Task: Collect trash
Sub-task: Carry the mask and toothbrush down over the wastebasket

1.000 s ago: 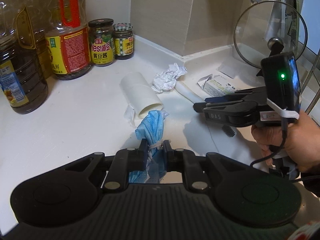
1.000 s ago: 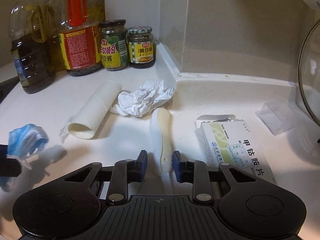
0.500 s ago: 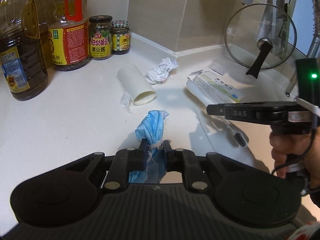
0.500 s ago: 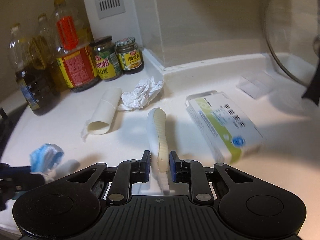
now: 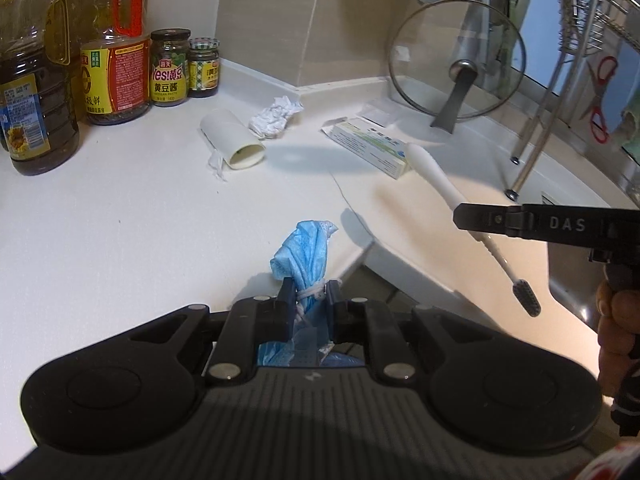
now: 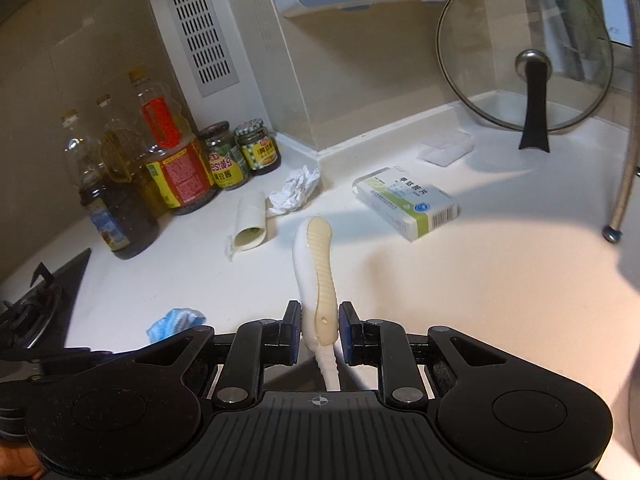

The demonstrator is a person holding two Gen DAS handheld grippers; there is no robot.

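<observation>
Both of your grippers have risen off the white counter (image 5: 120,240) since a second ago, each carrying its piece of trash, and the toothbrush that lay flat beside the medicine box then is now in the air.

At the upper left of the left wrist view stand the oil bottles (image 5: 116,52) and two sauce jars (image 5: 170,68), against the wall. Right of them, in the upper middle, the empty paper roll (image 5: 234,144) lies on its side with the crumpled tissue (image 5: 274,118) just beside it; both rest on the counter, untouched. At the bottom centre your left gripper (image 5: 310,300) is clamped on the blue face mask (image 5: 306,256), whose bunched top sticks up between the fingers and clear of the surface. Further right lies the medicine box (image 5: 370,146), with the glass pot lid (image 5: 456,60) propped behind it. At the right edge your right gripper (image 5: 460,216) pinches the white toothbrush (image 5: 432,172) around mid-handle, the bristle head hanging down toward the lower right.

From the right wrist view, the mask (image 6: 176,322) shows at the lower left, the roll (image 6: 252,220) and tissue (image 6: 296,192) sit in the middle, and the toothbrush handle (image 6: 316,264) rises from between the closed right fingers (image 6: 292,320) at the bottom centre. What looks like a small clear plastic tray (image 6: 444,150) lies near the lid, upper right, though it is too faint to be sure.
</observation>
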